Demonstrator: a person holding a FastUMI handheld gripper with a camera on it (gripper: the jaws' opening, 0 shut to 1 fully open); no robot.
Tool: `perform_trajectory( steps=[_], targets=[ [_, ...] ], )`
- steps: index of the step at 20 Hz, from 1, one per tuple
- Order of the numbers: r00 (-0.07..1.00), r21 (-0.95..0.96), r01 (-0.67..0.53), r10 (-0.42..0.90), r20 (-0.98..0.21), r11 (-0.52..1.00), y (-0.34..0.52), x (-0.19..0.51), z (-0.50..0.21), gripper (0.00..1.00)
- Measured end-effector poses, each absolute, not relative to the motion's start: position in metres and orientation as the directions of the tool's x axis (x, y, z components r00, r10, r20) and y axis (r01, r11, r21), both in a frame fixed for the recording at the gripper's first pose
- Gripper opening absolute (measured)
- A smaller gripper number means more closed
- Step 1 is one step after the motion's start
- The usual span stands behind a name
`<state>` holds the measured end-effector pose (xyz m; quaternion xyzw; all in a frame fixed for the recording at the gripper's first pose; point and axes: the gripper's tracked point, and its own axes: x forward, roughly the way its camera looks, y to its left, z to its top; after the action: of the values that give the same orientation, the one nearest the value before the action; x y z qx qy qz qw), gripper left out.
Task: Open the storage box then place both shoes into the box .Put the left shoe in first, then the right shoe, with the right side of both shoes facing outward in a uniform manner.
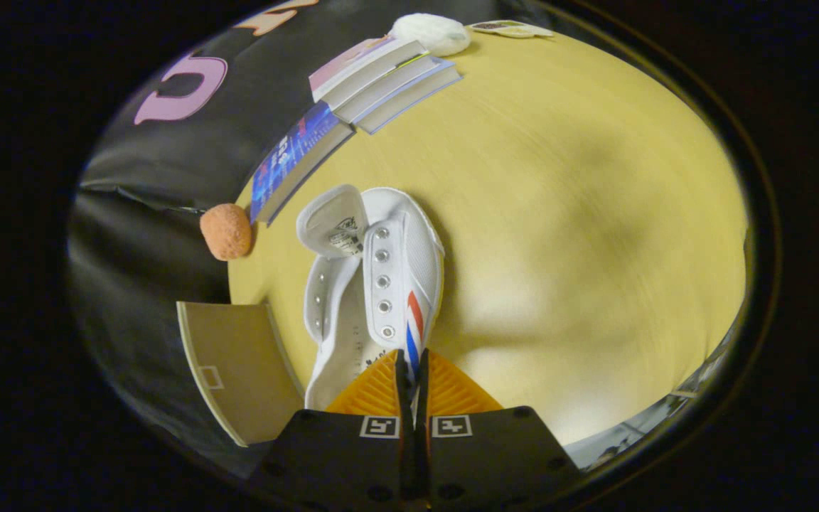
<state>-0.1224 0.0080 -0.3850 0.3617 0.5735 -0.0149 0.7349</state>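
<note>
Pinching white shoe [381, 284], tongs [413, 373] closed.

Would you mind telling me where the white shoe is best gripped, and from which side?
Grip the white shoe by its thin side wall near the striped heel end, coming in from behind. That upright edge fits between the fingers, and the gripper is already shut on it there.

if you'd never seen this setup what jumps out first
A white shoe with a red and blue stripe, pinched by its side wall between the gripper's orange fingers, which are shut on it. It hangs over a yellow table. Beyond the shoe lie stacked books by the black cloth, with an orange ball at the table's edge and a tan flap beside the fingers.
</note>
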Motion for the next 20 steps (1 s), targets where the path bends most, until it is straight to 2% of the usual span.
perform_trajectory(
  steps=[5,11,14,20],
  targets=[
    [0.398,0.638,0.386,0.503,-0.767,0.667,0.060,-0.109,-0.331,0.02],
    [0.449,0.679,0.196,0.551,-0.704,0.707,0.130,-0.089,-0.248,0.02],
    [0.442,0.706,0.124,0.599,-0.668,0.697,0.177,-0.090,-0.213,0.02],
    [0.384,0.618,0.025,0.563,-0.732,0.786,0.251,-0.111,-0.208,0.02]
  ],
)
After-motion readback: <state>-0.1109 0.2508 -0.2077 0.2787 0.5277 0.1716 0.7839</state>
